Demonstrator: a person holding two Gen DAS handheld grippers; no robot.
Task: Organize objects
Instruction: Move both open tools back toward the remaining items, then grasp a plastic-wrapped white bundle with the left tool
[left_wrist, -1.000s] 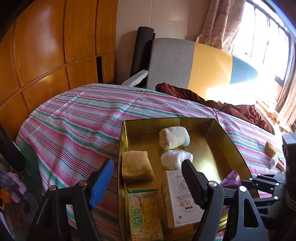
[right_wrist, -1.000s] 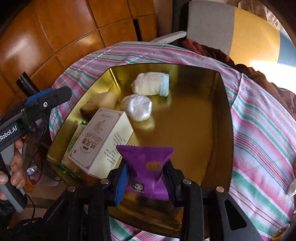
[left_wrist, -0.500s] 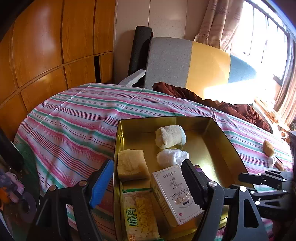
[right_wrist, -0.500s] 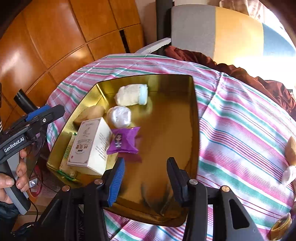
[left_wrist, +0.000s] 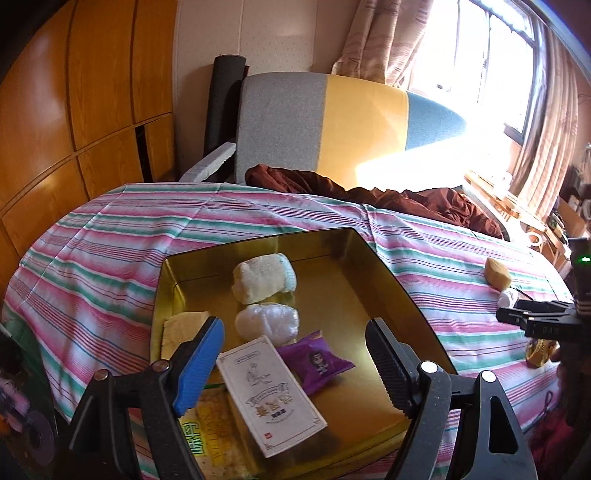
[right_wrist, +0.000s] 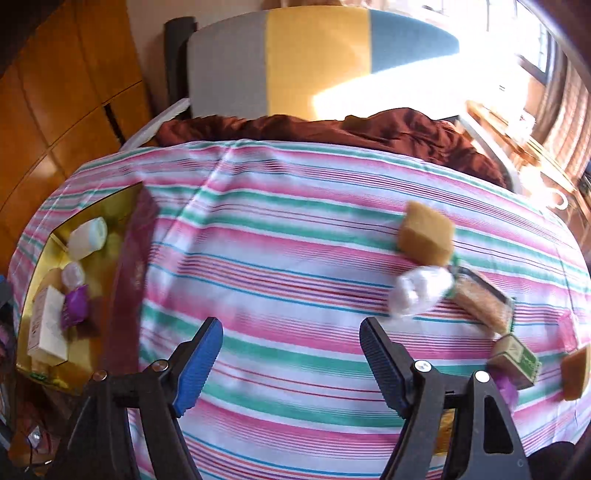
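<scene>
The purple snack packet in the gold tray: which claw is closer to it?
Left. The left claw hovers open right over the purple packet; the right claw is out over the striped cloth, beside the tray.

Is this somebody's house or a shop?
Most likely a room in a home: a pink-and-green striped tablecloth, a grey, yellow and blue cushioned chair back, and beige curtains at a sunny window.

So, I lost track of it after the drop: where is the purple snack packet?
In the left wrist view, the purple packet lies inside the gold tray, against the white box, just below the white wrapped bun.
</scene>
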